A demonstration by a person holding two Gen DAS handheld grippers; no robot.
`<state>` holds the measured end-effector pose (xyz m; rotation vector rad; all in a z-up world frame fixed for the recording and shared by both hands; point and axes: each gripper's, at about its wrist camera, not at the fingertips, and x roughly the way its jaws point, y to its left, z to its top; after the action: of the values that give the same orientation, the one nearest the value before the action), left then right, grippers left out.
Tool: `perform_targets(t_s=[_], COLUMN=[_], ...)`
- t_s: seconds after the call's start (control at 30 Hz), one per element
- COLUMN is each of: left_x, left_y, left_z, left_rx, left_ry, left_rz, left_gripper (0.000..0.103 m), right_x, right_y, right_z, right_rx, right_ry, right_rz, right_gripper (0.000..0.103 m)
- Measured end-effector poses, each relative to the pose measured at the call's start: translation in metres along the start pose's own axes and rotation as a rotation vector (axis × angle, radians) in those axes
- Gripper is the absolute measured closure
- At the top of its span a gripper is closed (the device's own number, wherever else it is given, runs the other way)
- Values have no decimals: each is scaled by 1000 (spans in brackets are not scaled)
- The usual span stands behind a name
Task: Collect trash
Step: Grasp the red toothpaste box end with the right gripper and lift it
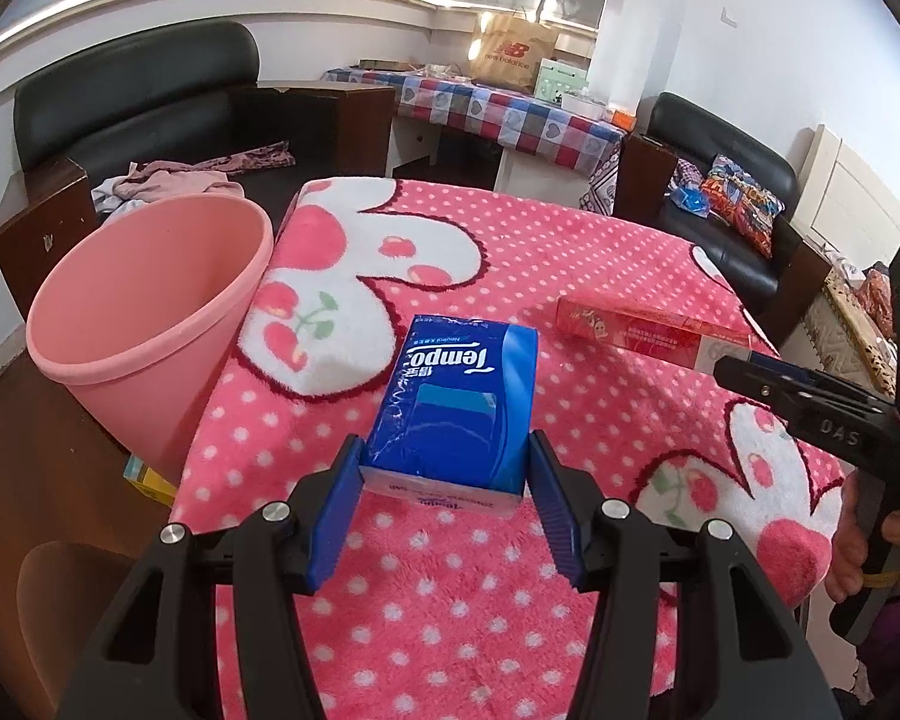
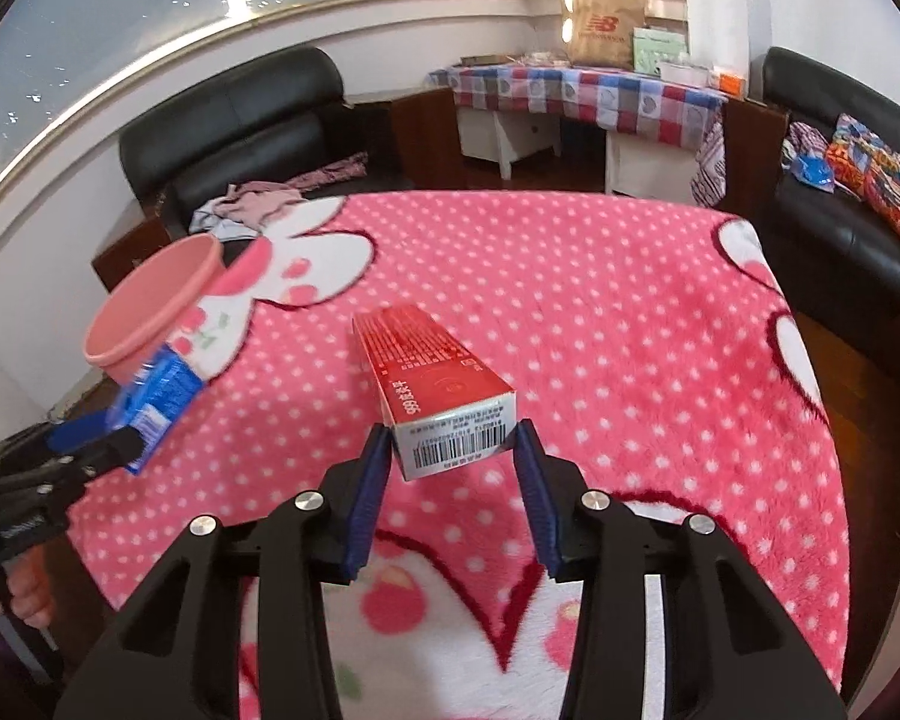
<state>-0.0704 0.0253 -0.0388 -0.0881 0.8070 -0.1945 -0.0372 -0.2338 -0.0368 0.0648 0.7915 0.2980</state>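
A blue tissue pack (image 1: 450, 402) is clasped in the left tongs (image 1: 447, 462); a red box (image 2: 438, 390) is gripped by the right tongs (image 2: 450, 450), above the bench (image 2: 600, 312).

Blanket (image 1: 510, 252) covers bench. Bin (image 1: 144, 324) stands just beside bench's left edge, rim near bench top level. Tissue pack (image 1: 456, 402) sits between left tool (image 1: 447, 468) pads, near bench's left edge, just right of bin. Carton (image 2: 438, 384) sits between right tool (image 2: 450, 450) pads, right of tissue pack, apart from it. Armchair (image 1: 150, 96) behind bin. Second table (image 1: 510, 114) behind bench. Sofa (image 1: 720, 180) at far right.
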Motion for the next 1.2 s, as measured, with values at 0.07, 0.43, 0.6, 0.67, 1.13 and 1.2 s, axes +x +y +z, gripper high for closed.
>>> perform_targets(t_s=[0.07,0.43,0.6,0.67,1.13,1.2], left_x=[-2,-3,-2,-2,0,2], left_y=[1,3,3,1,2,2], left_z=[-1,-4,-6,-7,-8,-8], left_rx=[-2,-10,-8,-3,-1,0], left_ry=[-3,1,7,8,18,25], left_rz=[-3,-8,-16,-19,-23,-24], left_gripper=[49,49,49,49,49,49], right_x=[-1,2,6,12,12,13], right_y=[6,42,38,36,34,33], right_z=[-2,-48,-50,-51,-56,-55], right_rx=[-10,-91,-82,-80,-137,-138], right_ry=[10,141,179,203,184,181], right_rz=[13,118,125,115,96,90], right_gripper=[60,60,60,60,58,58])
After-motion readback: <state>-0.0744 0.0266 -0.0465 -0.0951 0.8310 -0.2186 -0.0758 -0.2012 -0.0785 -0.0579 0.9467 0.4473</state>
